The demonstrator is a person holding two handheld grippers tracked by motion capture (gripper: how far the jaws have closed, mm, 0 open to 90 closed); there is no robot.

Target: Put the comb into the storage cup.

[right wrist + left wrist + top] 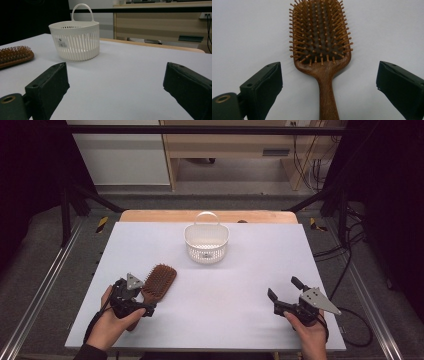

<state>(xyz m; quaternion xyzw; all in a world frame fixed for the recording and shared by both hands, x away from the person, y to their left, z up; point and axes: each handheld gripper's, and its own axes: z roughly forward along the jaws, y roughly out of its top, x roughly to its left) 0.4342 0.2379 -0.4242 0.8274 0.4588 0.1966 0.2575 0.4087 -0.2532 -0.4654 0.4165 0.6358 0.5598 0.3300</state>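
Left hand-held gripper (145, 296) sits over the handle end of a wooden hairbrush (156, 282) at the near-left of the table (250, 270). Jaws spread wide w/ the brush handle (327, 100) running between them — no contact on either side in the left gripper view. Brush lies flat, bristles up, head (320, 32) pointing away from the person, angled a bit to the right in the high view. Person's left hand (107, 322) wraps the gripper body from below.

Right hand-held gripper (284, 292) is at the near-right of the table, well apart from the brush, jaws also wide open & holding nothing. It's low to the table, aimed twd the far side; bare white surface between its jaws in the right gripper view. Right hand (310, 335) grips it from the bottom edge.

White slotted basket (206, 242) w/ a loop handle (206, 216) stands upright at the far-centre of the table, apart from both grippers — label on its near wall. In the right gripper view the basket (75, 41) is ahead-left, brush (15, 56) at the left edge.
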